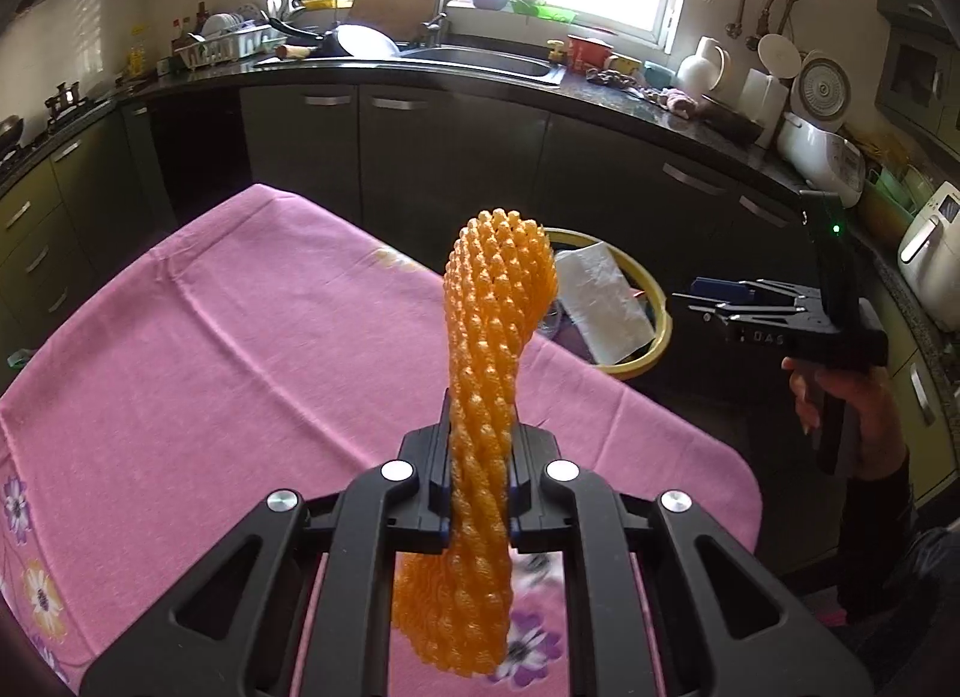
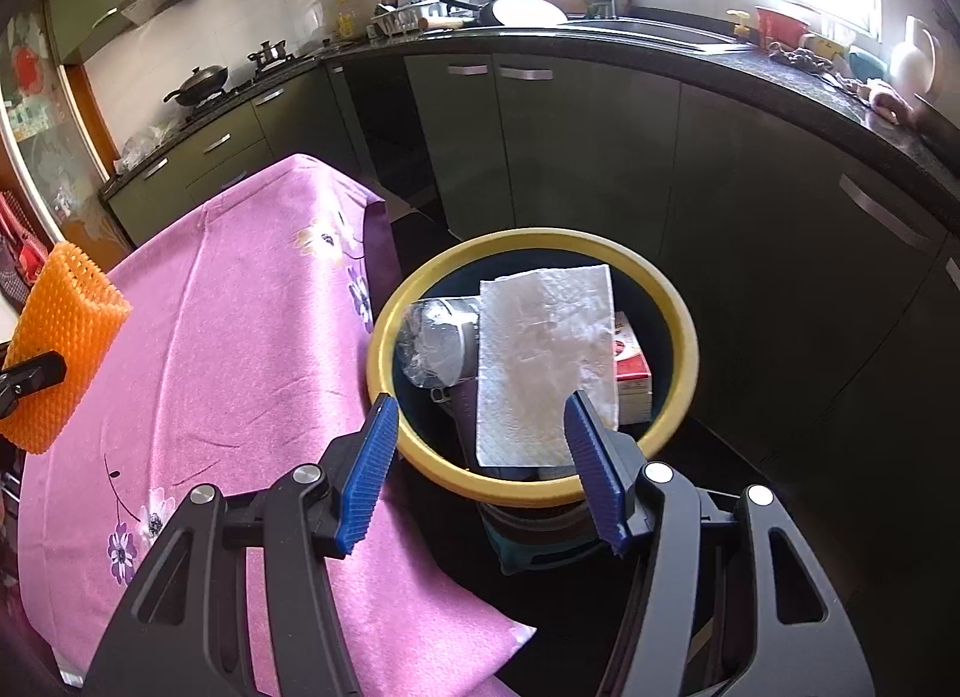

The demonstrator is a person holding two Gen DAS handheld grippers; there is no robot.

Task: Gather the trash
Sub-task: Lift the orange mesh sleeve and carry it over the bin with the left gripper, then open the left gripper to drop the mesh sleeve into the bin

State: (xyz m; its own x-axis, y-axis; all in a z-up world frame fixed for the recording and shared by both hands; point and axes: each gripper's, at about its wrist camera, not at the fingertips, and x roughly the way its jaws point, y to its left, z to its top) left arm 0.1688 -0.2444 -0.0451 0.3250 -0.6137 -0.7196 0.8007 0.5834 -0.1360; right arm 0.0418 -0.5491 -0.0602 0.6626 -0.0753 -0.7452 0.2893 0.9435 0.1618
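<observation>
My left gripper (image 1: 480,427) is shut on an orange foam fruit net (image 1: 492,337), held upright above the pink tablecloth (image 1: 240,349). The net also shows at the left edge of the right wrist view (image 2: 60,337). A yellow-rimmed trash bin (image 2: 528,493) stands beside the table's right edge; it holds a white paper towel (image 2: 540,361), a clear plastic bottle (image 2: 438,343) and a small red and white box (image 2: 633,373). My right gripper (image 2: 480,415) is open and empty, just above the bin's near rim. It also appears at the right of the left wrist view (image 1: 720,301).
Dark cabinets (image 2: 588,144) and a black counter (image 1: 600,90) with a sink (image 1: 480,60), dish rack and appliances curve around behind. A stove with a wok (image 2: 198,84) is at the left. The floor around the bin is dark.
</observation>
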